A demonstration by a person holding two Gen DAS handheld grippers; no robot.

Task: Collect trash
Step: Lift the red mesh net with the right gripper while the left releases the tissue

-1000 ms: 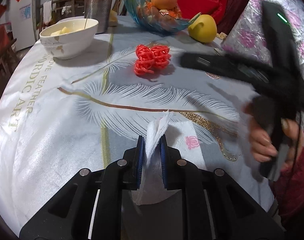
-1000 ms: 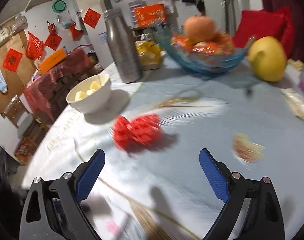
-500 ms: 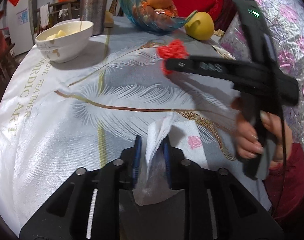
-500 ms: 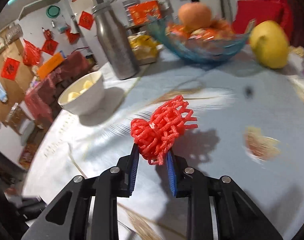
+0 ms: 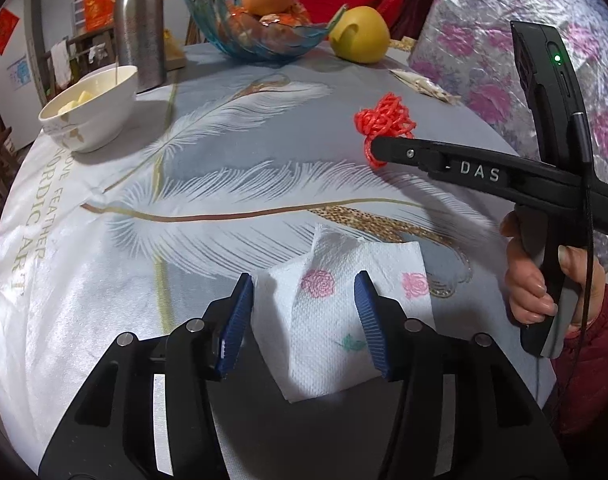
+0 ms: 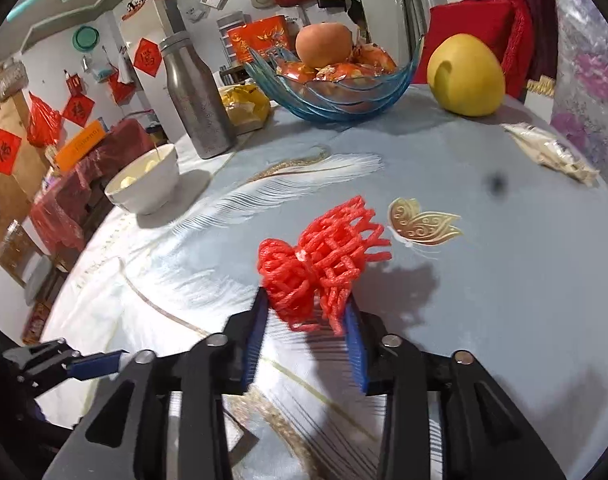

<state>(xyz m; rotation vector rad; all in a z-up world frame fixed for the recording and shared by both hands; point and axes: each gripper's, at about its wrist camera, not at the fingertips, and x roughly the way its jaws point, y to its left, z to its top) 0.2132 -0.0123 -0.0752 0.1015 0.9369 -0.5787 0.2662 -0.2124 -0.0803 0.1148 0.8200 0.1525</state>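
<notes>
feather tablecloth (image 5: 104, 280) | napkin (image 5: 336, 320) loose between left gripper (image 5: 304, 320) pads

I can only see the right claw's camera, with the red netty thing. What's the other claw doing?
Observer: The left claw has just been opening. A white napkin with pink roses stands loose between its pads.
Child: Is my claw holding the net up?
Observer: From the left camera the red net sits at the right claw tip, seemingly off the cloth. Its jaws have just widened a little, with the net between them.
Child: Who's holding my claw?
Observer: A hand in a dark red sleeve grips its handle.
</notes>
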